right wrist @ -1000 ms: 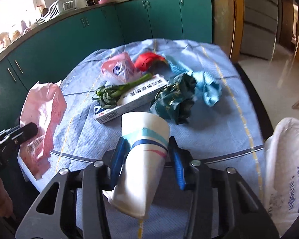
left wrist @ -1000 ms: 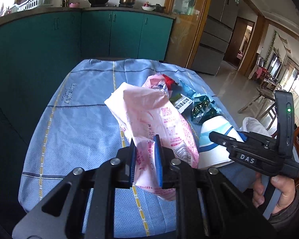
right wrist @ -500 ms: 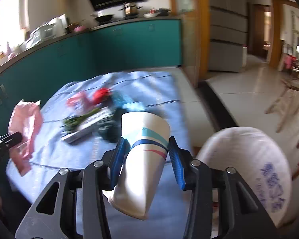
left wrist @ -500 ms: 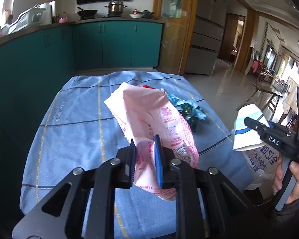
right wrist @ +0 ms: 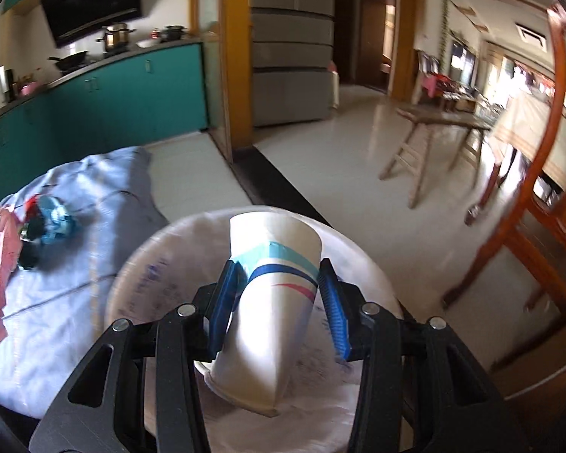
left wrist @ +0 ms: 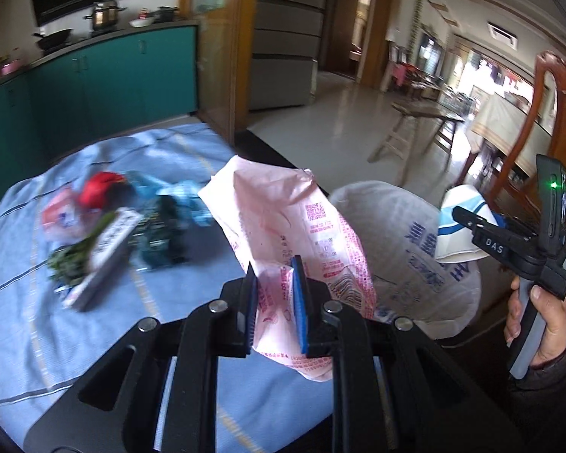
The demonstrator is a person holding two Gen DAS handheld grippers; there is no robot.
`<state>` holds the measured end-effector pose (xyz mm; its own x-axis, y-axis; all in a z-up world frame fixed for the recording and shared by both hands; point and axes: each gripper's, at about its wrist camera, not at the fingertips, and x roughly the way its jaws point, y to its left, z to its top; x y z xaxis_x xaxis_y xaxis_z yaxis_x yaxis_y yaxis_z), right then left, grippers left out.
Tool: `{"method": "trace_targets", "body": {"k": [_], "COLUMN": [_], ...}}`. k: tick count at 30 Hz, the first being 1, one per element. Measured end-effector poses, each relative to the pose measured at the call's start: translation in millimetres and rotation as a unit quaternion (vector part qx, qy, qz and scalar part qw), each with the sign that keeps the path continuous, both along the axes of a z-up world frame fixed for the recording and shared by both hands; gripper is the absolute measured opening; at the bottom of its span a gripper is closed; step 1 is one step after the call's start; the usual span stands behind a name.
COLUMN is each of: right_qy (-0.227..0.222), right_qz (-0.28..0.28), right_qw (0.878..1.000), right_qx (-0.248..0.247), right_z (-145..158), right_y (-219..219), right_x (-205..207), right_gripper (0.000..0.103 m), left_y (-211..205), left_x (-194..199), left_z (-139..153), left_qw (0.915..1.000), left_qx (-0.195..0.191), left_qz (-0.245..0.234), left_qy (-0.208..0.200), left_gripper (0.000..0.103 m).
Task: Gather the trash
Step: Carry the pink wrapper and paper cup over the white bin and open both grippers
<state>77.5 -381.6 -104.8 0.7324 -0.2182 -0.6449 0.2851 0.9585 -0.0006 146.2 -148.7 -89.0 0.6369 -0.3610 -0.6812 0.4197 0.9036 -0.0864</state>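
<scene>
**Both tools loaded, cup over the white sack**

The left tool [left wrist: 273, 302] is clamped tight on the lower end of a crumpled pink plastic wrapper [left wrist: 283, 222] printed with red text and codes; the wrapper stands up from the blue pads and fans out above them, off the cloth. The right tool [right wrist: 279, 302] grips a white paper cup [right wrist: 271, 302] with teal, blue and red stripes, pads pressing its sides, the cup tilted with its rim toward the camera. Seen from the right wrist, the cup hangs directly above the open mouth of a white woven sack [right wrist: 139, 283] with blue print, which stands just beside the worktop [left wrist: 26, 332] covered by a light blue cloth. From the left wrist, a hand [left wrist: 543, 324] holds the right tool's handle, with the cup above the sack's far edge. Still on the cloth, blurred: a red wrapper [left wrist: 98, 188], a long white box [left wrist: 105, 249], a leafy green stem [left wrist: 71, 260], a dark teal foil wrapper [left wrist: 158, 234] and a light blue wrapper [left wrist: 181, 196].
</scene>
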Motion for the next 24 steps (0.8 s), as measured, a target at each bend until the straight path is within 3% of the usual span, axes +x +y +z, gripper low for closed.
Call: {"method": "trace_targets", "body": {"k": [7,9,10,11,13,16,20,24], "right_qy": [0.006,0.006,0.006,0.007,0.011,0.024,0.029,0.024], "right_qz": [-0.018,-0.020,-0.021,-0.021,-0.019,-0.008,0.010,0.038], "right_qw": [1.000,1.000,1.000,1.000,1.000,1.000,0.999,0.999], "right_qx": [0.001,0.002,0.003,0.004,0.006,0.008,0.015,-0.002], "right_z": [-9.9,-9.7,-9.8,-10.6,-12.1,-19.0,-24.1,-22.3], "right_y": [-21.0,-24.7,-25.9,-27.5,-25.8,-24.5,-15.1,6.1], "right_x": [-9.5,-9.6,-10.1,-11.1,-9.0,-4.4,5.3,15.6], "right_gripper": [0.044,0.044,0.044,0.044,0.045,0.045,0.065,0.075], "left_y": [-92.1,-108.7,-115.7,-118.6,-117.8,-103.3,-65.9,-24.3], "left_x": [14.4,12.5,9.8,6.1,-1.7,-2.1,2.1,7.4], "left_z": [-16.0,-23.0,-26.9,-28.2,-28.7,-28.4,-24.0,-25.0], "left_qw": [0.9944,0.9924,0.9919,0.9922,0.9921,0.9923,0.9964,0.9990], "left_qx": [0.006,0.013,0.024,0.032,0.037,0.055,0.054,0.037], "left_qz": [-0.105,-0.123,-0.124,-0.119,-0.109,-0.096,-0.042,0.016], "left_qy": [0.007,0.000,-0.010,-0.021,-0.049,-0.055,-0.050,-0.021], "left_gripper": [0.022,0.036,0.063,0.083,0.085,0.086,0.090,0.091]}}
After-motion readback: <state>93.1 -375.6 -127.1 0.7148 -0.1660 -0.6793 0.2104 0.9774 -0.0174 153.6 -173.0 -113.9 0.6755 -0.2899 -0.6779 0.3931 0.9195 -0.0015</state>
